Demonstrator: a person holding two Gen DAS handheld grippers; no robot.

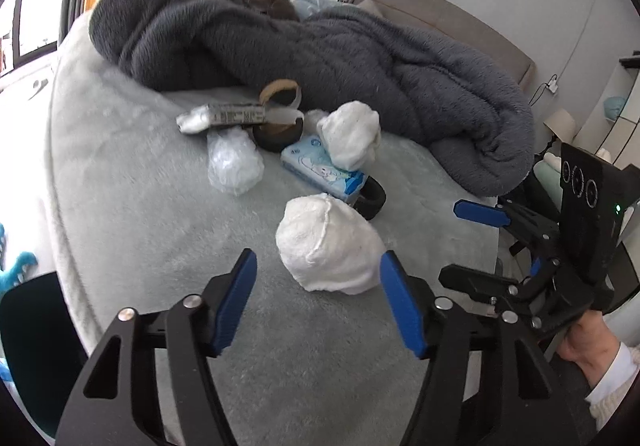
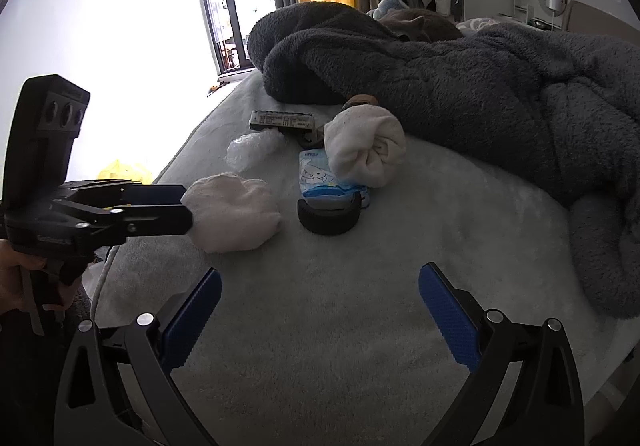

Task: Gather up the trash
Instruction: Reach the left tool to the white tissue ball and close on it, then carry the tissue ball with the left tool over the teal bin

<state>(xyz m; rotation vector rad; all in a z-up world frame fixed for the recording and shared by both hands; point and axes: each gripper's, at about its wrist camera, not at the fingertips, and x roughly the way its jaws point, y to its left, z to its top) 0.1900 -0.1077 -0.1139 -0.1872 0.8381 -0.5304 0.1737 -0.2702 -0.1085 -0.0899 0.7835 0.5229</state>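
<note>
A pale bed (image 1: 120, 205) held the trash at frame centre. Two white wads: the nearer wad (image 1: 328, 246) lay just ahead of the left gripper (image 1: 318, 270), fingers half-wide, empty. The right gripper (image 2: 320, 286) stood wide, farther off. One tissue pack (image 1: 320, 165), one plastic ball (image 1: 234, 161)

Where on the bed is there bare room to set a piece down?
Free: the pale bed cover between the right gripper and the black ring, and the stretch left of the clear plastic wad. Crowded: the cluster from the near white wad to the tissue pack, up against the grey blanket.
</note>
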